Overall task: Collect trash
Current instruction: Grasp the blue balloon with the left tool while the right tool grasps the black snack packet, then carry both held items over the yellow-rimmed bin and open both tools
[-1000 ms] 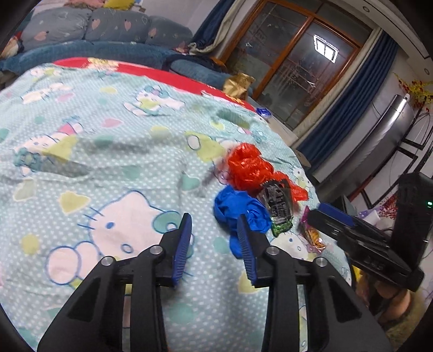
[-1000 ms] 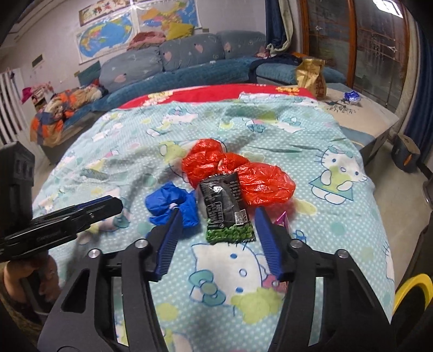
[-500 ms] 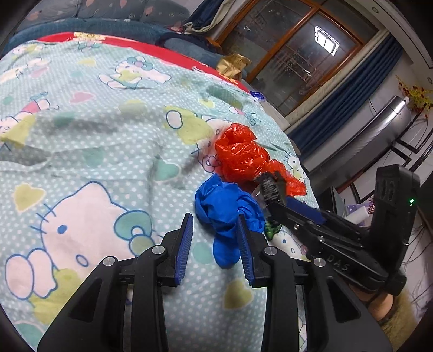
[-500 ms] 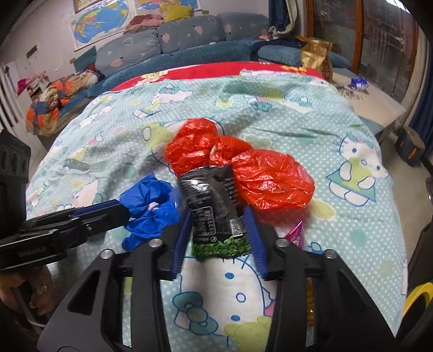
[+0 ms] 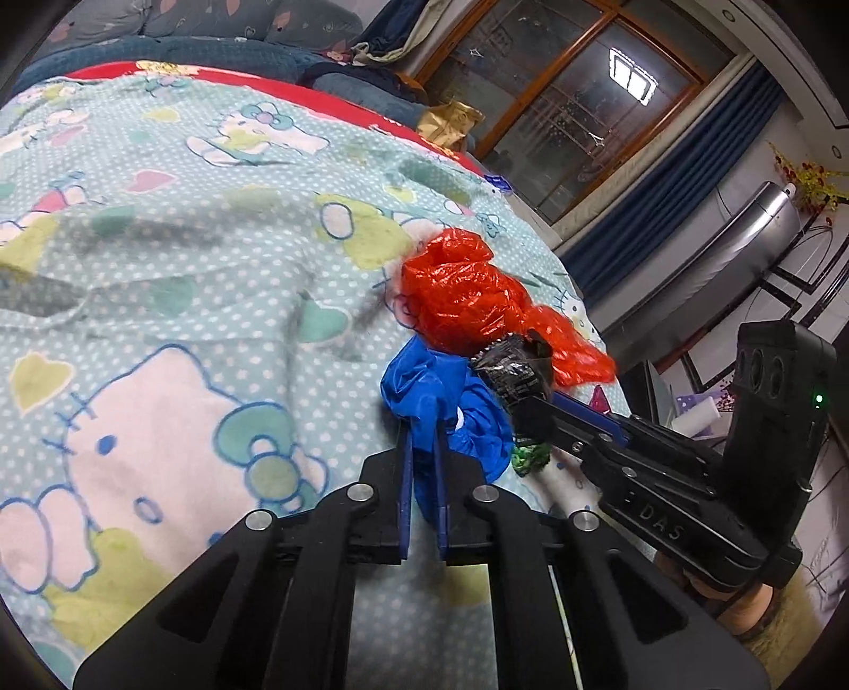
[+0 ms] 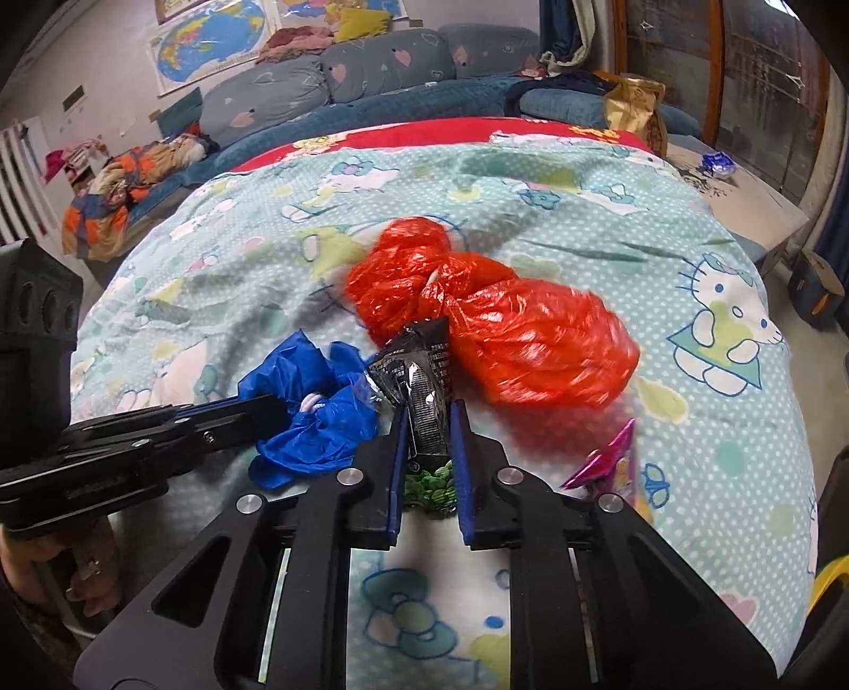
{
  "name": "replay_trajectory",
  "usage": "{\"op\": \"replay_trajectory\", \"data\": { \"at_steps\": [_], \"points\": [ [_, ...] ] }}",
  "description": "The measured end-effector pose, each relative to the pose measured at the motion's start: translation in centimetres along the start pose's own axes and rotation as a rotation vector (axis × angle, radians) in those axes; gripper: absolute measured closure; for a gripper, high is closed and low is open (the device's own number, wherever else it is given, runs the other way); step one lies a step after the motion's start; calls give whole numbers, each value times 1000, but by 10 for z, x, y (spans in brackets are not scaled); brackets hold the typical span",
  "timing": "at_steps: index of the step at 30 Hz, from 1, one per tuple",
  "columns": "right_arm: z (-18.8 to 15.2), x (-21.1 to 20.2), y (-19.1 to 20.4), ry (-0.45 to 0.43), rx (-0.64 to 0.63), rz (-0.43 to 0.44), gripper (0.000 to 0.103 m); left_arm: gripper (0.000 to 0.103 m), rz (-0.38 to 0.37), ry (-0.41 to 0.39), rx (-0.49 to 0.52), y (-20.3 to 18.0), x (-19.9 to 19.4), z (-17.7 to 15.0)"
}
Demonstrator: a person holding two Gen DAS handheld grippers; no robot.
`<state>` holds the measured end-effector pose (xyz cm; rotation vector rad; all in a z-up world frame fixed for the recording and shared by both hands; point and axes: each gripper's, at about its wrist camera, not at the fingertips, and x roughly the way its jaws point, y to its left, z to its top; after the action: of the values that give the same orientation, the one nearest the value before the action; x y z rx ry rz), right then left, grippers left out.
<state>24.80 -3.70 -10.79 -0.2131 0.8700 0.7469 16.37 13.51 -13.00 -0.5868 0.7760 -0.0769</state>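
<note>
in the left wrist view, a crumpled blue plastic bag [image 5: 432,395] is pinched between the closed-in jaws of the left gripper [image 5: 422,456], which have just been closing on it. just beside it, a black foil snack wrapper with a green printed end [image 5: 512,371] is clamped by the right gripper [image 5: 536,414]. a crinkled red plastic bag [image 5: 467,297] lies behind both, touching them. all of it rests on a pale teal polka-dot cartoon-cat bedsheet [image 5: 185,297]; a wood-framed glass door [image 5: 573,122] and dark blue curtain [image 5: 674,186] are seen beyond.

in the right wrist view, the black wrapper [image 6: 419,382] is squeezed, creased lengthwise, between the right gripper's [image 6: 427,440] jaws, which have just been closing. the blue bag [image 6: 313,414] is held at left by the left gripper [image 6: 265,408]; the red bag [image 6: 504,324] sits behind. a pink foil wrapper [image 6: 610,456] lies nearby on the sheet [image 6: 583,212]. a grey cushioned sofa [image 6: 345,85] and a wall map [image 6: 212,37] are visible.
</note>
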Motion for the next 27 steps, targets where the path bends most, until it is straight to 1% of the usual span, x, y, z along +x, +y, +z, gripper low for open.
{"op": "replay_trajectory", "data": {
  "at_steps": [5,12,19,27],
  "points": [
    [-5,-12,11,-28,-19,16,95,98,31,-31,11,4,-14,3],
    [-19,-26,22,-39,-25,36,95,98,70,-83,22,10,-36,8],
    [-35,-43,26,-55,-12,57,95,99,72,-116,29,6,-54,8],
    [-40,-70,20,-101,18,62,95,99,59,-143,81,-17,-68,4]
  ]
}}
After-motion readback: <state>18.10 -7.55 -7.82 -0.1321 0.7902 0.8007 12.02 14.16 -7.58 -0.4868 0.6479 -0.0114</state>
